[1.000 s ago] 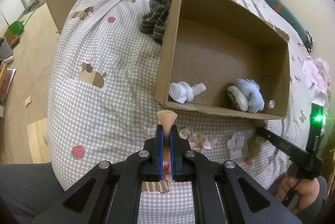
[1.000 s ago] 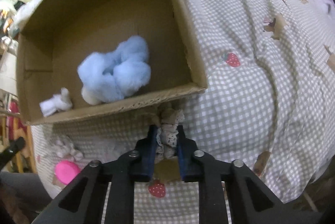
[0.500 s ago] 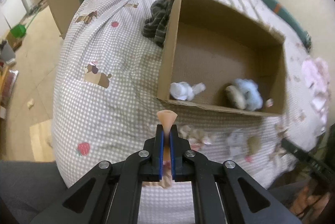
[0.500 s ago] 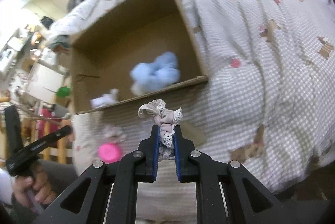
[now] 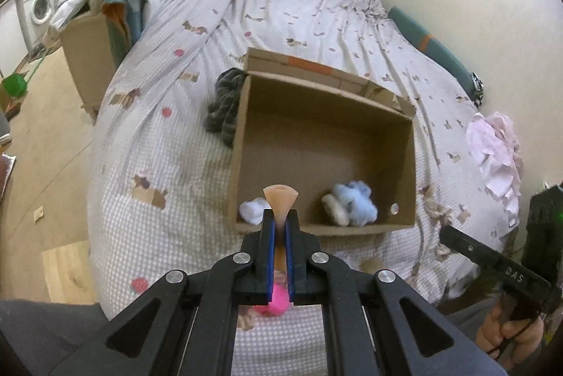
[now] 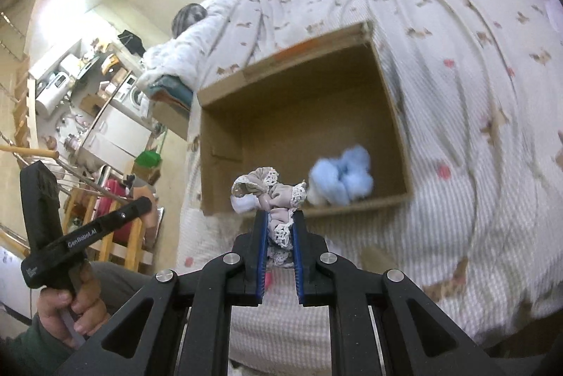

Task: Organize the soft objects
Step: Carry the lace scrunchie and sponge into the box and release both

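Note:
An open cardboard box (image 5: 327,87) (image 6: 387,87) lies on the checked bed cover. Inside, at its near wall, lie a white soft piece (image 5: 251,210) and a fluffy light blue one (image 5: 355,203) (image 6: 343,179). My left gripper (image 5: 280,217) is shut on a peach-coloured soft piece (image 5: 280,196), held above the bed in front of the box. My right gripper (image 6: 279,217) is shut on a beige lace-trimmed scrunchie (image 6: 271,191), also raised in front of the box. A pink soft object (image 5: 276,302) lies on the bed under the left gripper.
A dark striped cloth (image 5: 225,105) lies against the box's left side. A pale pink cloth (image 5: 496,147) lies at the bed's right edge. A second cardboard box (image 5: 91,52) with clothes stands left of the bed. Small fabric scraps (image 5: 436,210) lie near the box's right corner.
Both grippers have risen and pulled back from the bed with their pieces held. The box now looks smaller and farther away in both views.

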Demonstrator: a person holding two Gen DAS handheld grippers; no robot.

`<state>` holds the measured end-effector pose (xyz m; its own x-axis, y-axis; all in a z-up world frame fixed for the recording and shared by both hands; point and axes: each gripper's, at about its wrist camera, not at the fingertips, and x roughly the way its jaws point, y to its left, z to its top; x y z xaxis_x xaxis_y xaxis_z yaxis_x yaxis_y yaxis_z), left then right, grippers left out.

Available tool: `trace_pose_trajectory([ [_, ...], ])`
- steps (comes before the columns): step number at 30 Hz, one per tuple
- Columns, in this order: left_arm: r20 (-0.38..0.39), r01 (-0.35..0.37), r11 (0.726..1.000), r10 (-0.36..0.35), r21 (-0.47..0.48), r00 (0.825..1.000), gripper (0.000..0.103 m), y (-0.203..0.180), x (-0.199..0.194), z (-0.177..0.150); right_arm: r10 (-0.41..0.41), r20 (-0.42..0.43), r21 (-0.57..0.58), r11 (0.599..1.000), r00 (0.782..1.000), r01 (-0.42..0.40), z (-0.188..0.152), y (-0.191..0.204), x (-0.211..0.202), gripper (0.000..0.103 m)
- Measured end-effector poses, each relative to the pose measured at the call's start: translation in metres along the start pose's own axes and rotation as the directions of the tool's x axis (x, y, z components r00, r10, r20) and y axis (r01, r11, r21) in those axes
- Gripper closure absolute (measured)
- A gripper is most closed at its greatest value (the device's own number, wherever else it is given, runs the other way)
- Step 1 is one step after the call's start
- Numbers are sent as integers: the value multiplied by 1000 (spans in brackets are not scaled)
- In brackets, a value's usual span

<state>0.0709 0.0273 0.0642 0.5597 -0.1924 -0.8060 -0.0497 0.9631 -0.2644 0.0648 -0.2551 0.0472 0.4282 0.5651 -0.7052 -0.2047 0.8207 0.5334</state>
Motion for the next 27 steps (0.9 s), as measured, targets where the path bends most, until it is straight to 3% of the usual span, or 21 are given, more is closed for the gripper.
trace_pose_trajectory([
  [11, -26, -23, 999, 24, 36, 999, 98, -24, 53, 38, 21, -23, 20, 1000, 1000, -20, 36, 5, 70, 89],
  [16, -55, -40, 997, 44, 69, 998, 98, -29, 89, 34, 24, -40, 44, 999, 999, -22, 33, -6, 93, 89],
  [20, -128, -13, 999, 20, 50, 992, 98, -24, 118, 27, 31, -84, 60, 998, 996, -26, 34, -14, 113, 89],
  [27, -149, -29, 996, 42, 88, 988, 98, -29, 135, 22, 5, -120, 55, 999, 993, 1, 32, -18, 133, 89],
])
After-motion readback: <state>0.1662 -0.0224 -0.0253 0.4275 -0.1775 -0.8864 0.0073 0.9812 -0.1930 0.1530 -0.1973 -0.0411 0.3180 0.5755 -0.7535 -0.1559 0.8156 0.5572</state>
